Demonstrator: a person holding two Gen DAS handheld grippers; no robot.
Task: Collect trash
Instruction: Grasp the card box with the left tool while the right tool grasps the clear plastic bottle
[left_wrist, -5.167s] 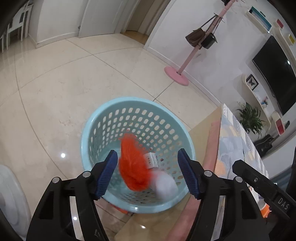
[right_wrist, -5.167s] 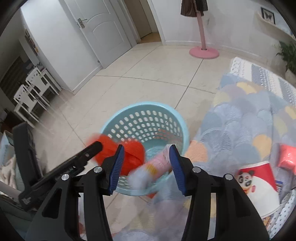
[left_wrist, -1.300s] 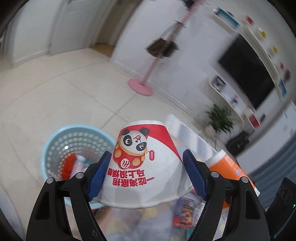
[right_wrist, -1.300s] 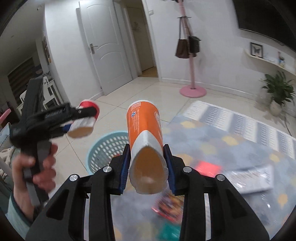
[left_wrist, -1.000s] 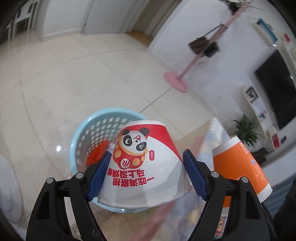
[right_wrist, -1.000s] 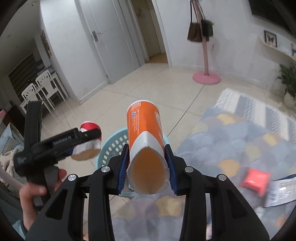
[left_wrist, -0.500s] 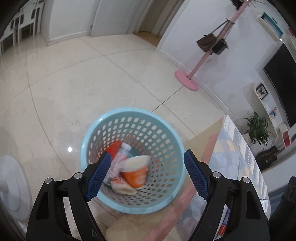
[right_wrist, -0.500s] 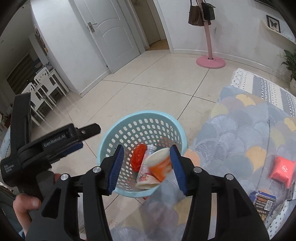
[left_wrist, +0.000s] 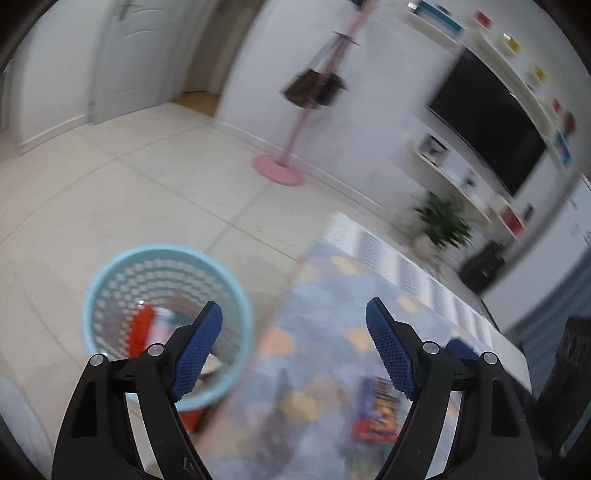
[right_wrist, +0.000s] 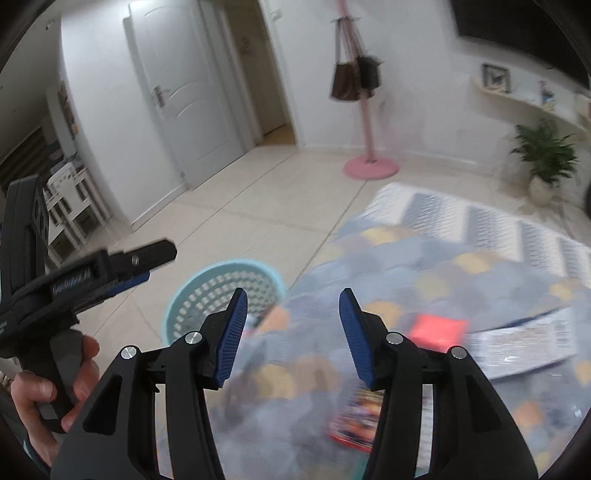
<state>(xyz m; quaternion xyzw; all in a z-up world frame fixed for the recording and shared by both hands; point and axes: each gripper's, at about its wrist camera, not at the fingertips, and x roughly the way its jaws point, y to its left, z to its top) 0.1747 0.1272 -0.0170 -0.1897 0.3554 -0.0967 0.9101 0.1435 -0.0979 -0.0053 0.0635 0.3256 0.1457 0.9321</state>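
Observation:
The light blue perforated basket (left_wrist: 110, 273) stands on the floor beside the table and holds red and white trash (left_wrist: 142, 330). It also shows in the right wrist view (right_wrist: 192, 295). My left gripper (left_wrist: 293, 326) is open and empty, above the table edge right of the basket. My right gripper (right_wrist: 291, 317) is open and empty over the table. On the patterned tablecloth (right_wrist: 461, 266) lie a red packet (right_wrist: 437, 330), a white wrapper (right_wrist: 524, 341) and a colourful printed packet (right_wrist: 360, 415), which also shows in the left wrist view (left_wrist: 376, 410). Both views are blurred.
The left gripper's body (right_wrist: 74, 284) and the hand holding it (right_wrist: 48, 391) show at the left of the right wrist view. A pink coat stand (right_wrist: 369, 166) with bags, a potted plant (right_wrist: 546, 162), a white door (right_wrist: 181, 92) and a wall television (left_wrist: 484, 118) stand beyond.
Earlier both grippers held cups over the basket and dropped them in. Since half a second ago both open grippers have swung right, from over the basket toward the table.

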